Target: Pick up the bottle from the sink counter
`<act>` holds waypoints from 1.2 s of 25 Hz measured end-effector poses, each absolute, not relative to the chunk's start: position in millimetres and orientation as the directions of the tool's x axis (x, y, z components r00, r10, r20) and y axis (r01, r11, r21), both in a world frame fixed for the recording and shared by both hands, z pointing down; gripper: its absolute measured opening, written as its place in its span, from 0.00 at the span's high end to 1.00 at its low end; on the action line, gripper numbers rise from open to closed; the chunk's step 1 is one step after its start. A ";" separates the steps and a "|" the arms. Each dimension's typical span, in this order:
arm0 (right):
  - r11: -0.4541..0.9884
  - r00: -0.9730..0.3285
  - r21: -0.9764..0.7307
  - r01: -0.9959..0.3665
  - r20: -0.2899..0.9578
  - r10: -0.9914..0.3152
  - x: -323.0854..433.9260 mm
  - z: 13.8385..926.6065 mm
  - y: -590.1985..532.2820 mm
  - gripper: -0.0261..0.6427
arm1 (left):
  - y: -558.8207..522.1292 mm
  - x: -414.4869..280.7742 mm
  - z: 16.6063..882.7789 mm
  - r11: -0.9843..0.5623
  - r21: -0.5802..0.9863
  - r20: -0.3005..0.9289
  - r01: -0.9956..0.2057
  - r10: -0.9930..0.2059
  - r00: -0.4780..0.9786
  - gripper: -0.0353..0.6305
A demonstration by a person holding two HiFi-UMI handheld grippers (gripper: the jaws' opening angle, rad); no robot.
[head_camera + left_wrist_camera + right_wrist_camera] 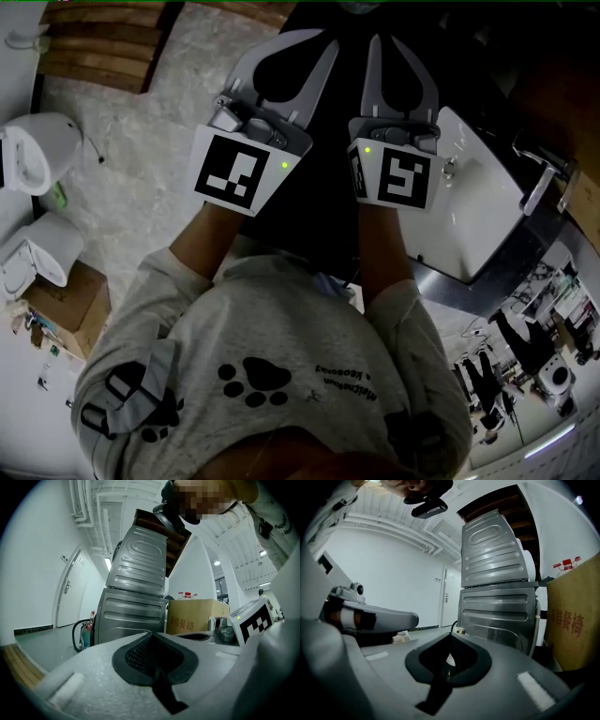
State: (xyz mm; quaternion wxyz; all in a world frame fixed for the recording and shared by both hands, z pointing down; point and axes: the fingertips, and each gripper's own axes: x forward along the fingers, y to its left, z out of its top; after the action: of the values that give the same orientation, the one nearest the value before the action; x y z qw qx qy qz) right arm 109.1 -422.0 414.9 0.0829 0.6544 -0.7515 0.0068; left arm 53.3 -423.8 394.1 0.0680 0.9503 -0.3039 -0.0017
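Note:
I cannot pick out a bottle in any view. Both grippers are held up side by side in front of the person's chest. In the head view my left gripper [322, 39] has its white fingers meeting at the tips, and my right gripper [385, 39] is the same. Along the jaws, the left gripper [150, 633] is shut with nothing in it, and so is the right gripper [451, 635]. The white sink basin [473, 220] with its faucet [539, 183] lies just right of the right gripper.
Two stacked grey washing machines [136, 597] stand ahead, with a cardboard box [194, 616] beside them carrying small red-and-white items [187, 594]. A toilet [33, 155] and another cardboard box [66, 300] stand at the left on the marbled floor [150, 159].

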 end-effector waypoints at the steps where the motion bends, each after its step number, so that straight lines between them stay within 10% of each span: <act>1: 0.143 -0.128 0.101 -0.985 0.136 -0.982 110.1 416.6 -423.5 0.96 | -425.6 54.6 396.2 -0.807 0.130 0.040 -0.576 -0.576 0.816 0.95; 12: 0.125 -0.111 0.088 -0.988 0.150 -0.982 113.4 428.5 -443.7 0.96 | -445.8 57.2 409.9 -0.807 0.143 0.055 -0.573 -0.571 0.819 0.95; 30: 0.128 -0.120 0.025 -0.991 0.213 -0.970 119.9 453.7 -467.8 0.62 | -455.8 62.1 416.4 -0.802 0.149 0.065 -0.578 -0.576 0.815 0.95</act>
State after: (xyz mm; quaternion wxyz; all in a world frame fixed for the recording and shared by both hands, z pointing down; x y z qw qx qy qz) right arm 119.9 -467.8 453.7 0.0885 0.6574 -0.7458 0.0614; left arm 62.1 -455.8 416.4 0.0813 0.9492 -0.3040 0.0085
